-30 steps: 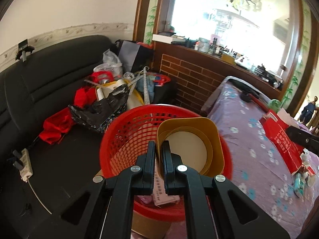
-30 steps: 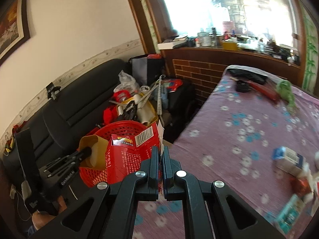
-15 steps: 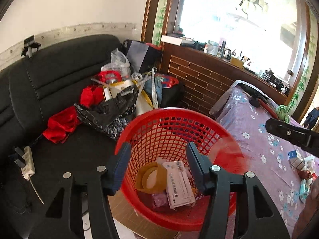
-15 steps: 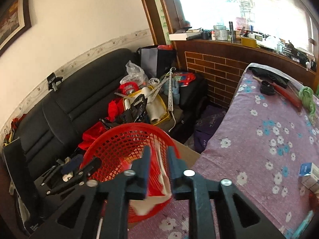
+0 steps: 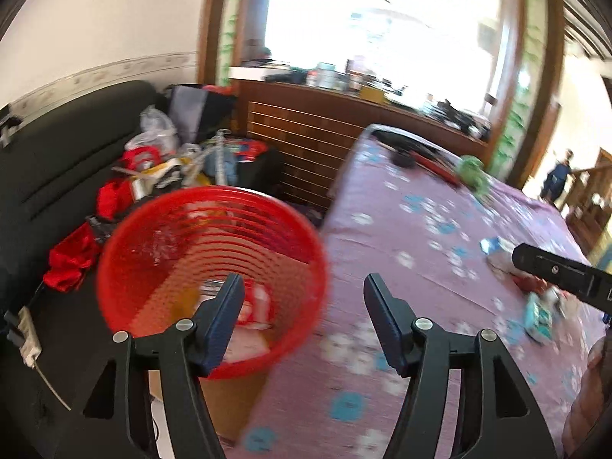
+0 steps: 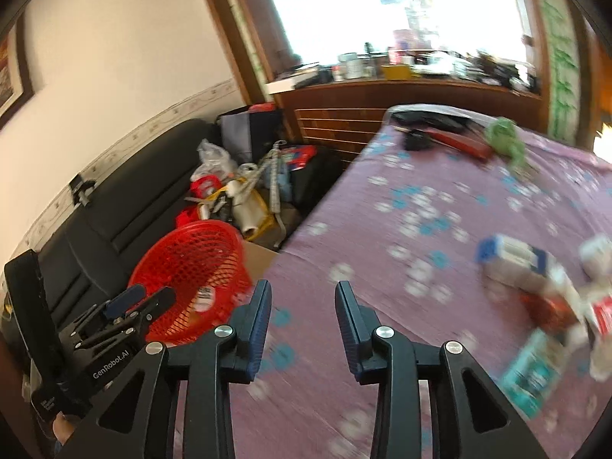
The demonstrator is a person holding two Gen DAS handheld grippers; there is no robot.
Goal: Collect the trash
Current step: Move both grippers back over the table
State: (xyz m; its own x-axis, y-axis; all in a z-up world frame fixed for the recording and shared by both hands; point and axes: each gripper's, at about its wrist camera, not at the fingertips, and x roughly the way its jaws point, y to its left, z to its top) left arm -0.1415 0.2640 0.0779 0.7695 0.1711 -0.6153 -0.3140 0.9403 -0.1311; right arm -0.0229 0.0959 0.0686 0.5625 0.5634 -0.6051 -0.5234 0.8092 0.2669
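With both my left hand-held gripper (image 5: 302, 306) and right hand-held gripper (image 6: 302, 313) spread and empty, the small cartons (image 6: 514, 258) on the bed (image 6: 420, 199) look light and crushable, so I'd pinch one gently across its flat sides

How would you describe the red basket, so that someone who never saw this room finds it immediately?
Start from the large table under the purple flowered cloth. At its left edge, between the table and the black sofa, stands the red basket on a cardboard box. It is the only round, bright red plastic mesh container there, open at the top with trash inside.
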